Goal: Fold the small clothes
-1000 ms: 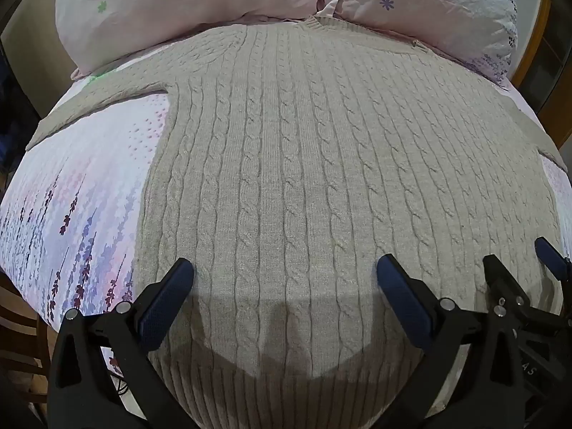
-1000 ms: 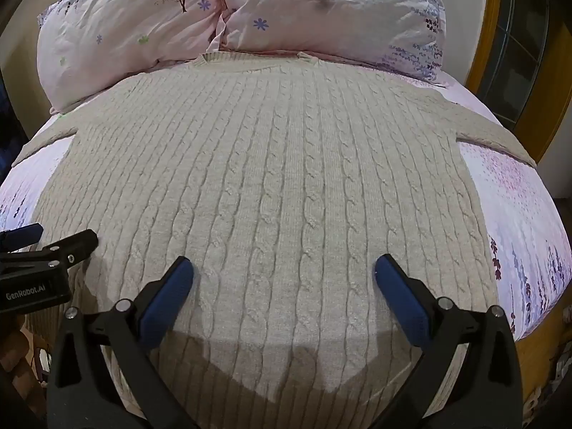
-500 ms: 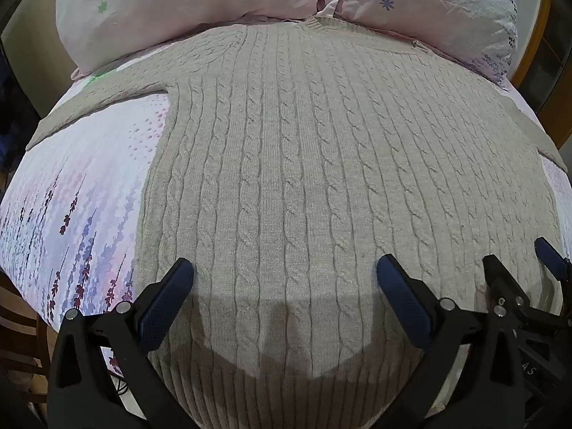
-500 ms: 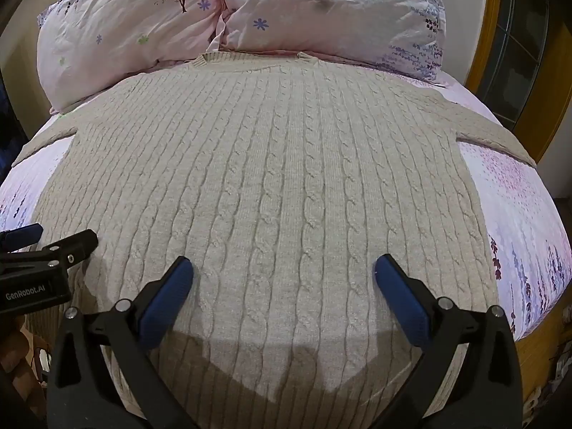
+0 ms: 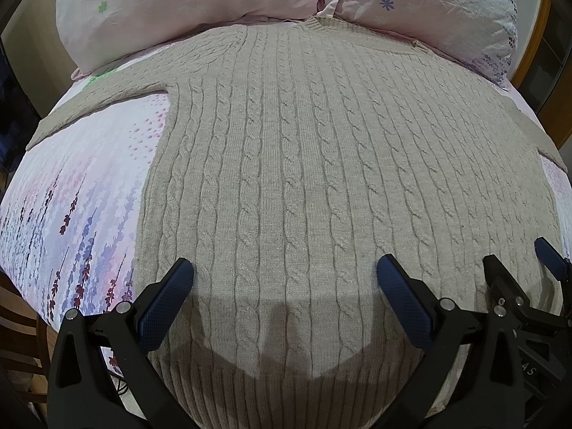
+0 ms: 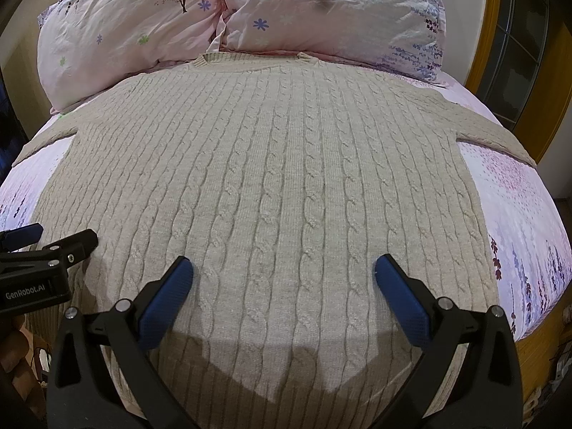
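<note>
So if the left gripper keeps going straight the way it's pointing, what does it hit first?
Probably the beige cable-knit sweater spread on the bed; the open left gripper points across its lower part, though its height above the knit is unclear.

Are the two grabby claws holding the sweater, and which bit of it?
Nothing is held. The left gripper and right gripper are both open above the hem end of the beige cable-knit sweater, lying flat on the bed.

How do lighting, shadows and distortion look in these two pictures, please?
Left wrist view: fisheye bulges the sweater and bed; the left gripper throws a sharp shadow on the hem. Right wrist view: same bulge, dark corners, right gripper shadow near the hem; both sharp, no glare.
</note>
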